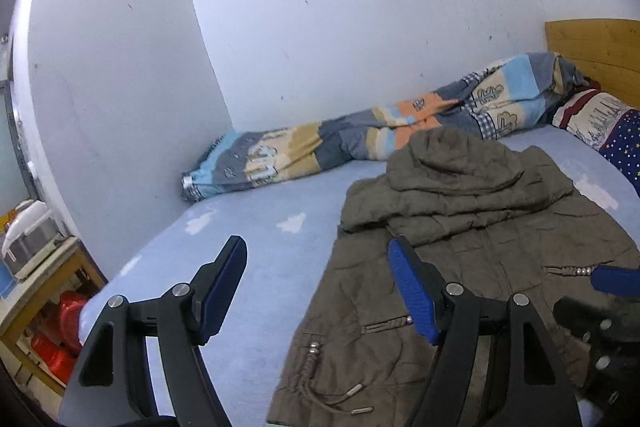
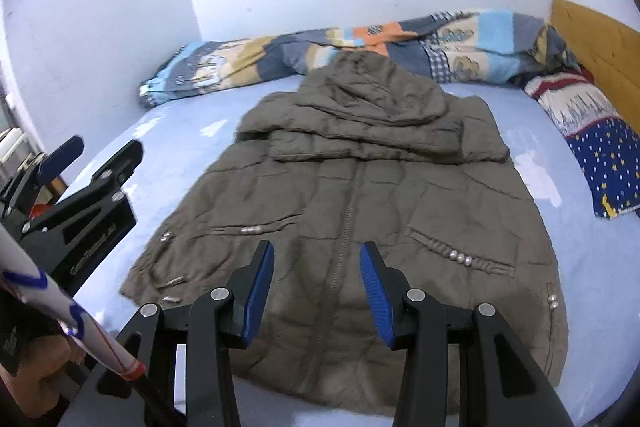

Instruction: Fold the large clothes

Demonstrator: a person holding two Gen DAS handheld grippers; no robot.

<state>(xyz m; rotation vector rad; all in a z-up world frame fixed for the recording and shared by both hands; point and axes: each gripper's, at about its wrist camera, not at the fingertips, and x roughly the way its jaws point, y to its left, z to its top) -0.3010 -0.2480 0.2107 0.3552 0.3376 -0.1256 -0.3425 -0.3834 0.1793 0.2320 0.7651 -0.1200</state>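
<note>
An olive-brown quilted hooded coat (image 2: pixel 360 179) lies front up on the light blue bed (image 2: pixel 592 259), zipper closed, sleeves folded across the chest below the hood. It also shows in the left wrist view (image 1: pixel 460 227). My right gripper (image 2: pixel 317 267) is open and empty, held above the coat's lower hem over the zipper. My left gripper (image 1: pixel 316 259) is open and empty, above the bed at the coat's left edge. The left gripper also shows in the right wrist view (image 2: pixel 104 147). A blue fingertip of the right gripper (image 1: pixel 614 279) shows in the left wrist view.
A rolled patchwork duvet (image 2: pixel 360 43) lies along the far wall. A starry pillow (image 2: pixel 608 155) sits by the wooden headboard (image 2: pixel 600 43). Left of the bed stands a wooden table (image 1: pixel 44 291) with a rice cooker (image 1: pixel 28 231) and red items beneath.
</note>
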